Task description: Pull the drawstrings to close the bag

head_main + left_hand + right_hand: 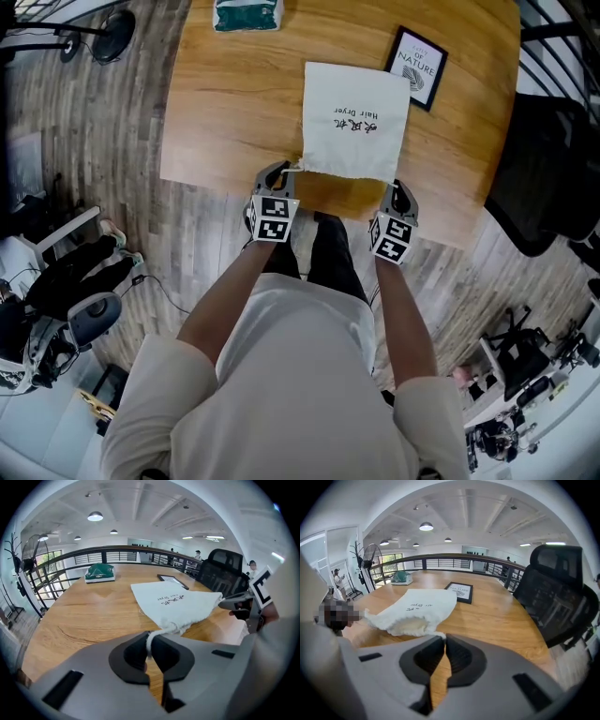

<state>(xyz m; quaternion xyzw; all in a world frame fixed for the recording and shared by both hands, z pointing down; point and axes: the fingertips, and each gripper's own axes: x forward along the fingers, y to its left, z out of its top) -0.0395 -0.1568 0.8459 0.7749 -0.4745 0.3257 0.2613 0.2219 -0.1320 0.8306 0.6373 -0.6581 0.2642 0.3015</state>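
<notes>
A white cloth drawstring bag with dark print lies flat on the wooden table, its mouth toward the near edge. My left gripper sits at the mouth's left corner, and in the left gripper view its jaws are shut on the white drawstring that runs out of the bag. My right gripper is at the mouth's right corner. In the right gripper view its jaws are closed with a short white cord end pinched at their tip, just below the bag.
A black-framed picture lies right of the bag's far end, and a green pack sits at the table's far edge. A black office chair stands to the right. The table's near edge runs just under both grippers.
</notes>
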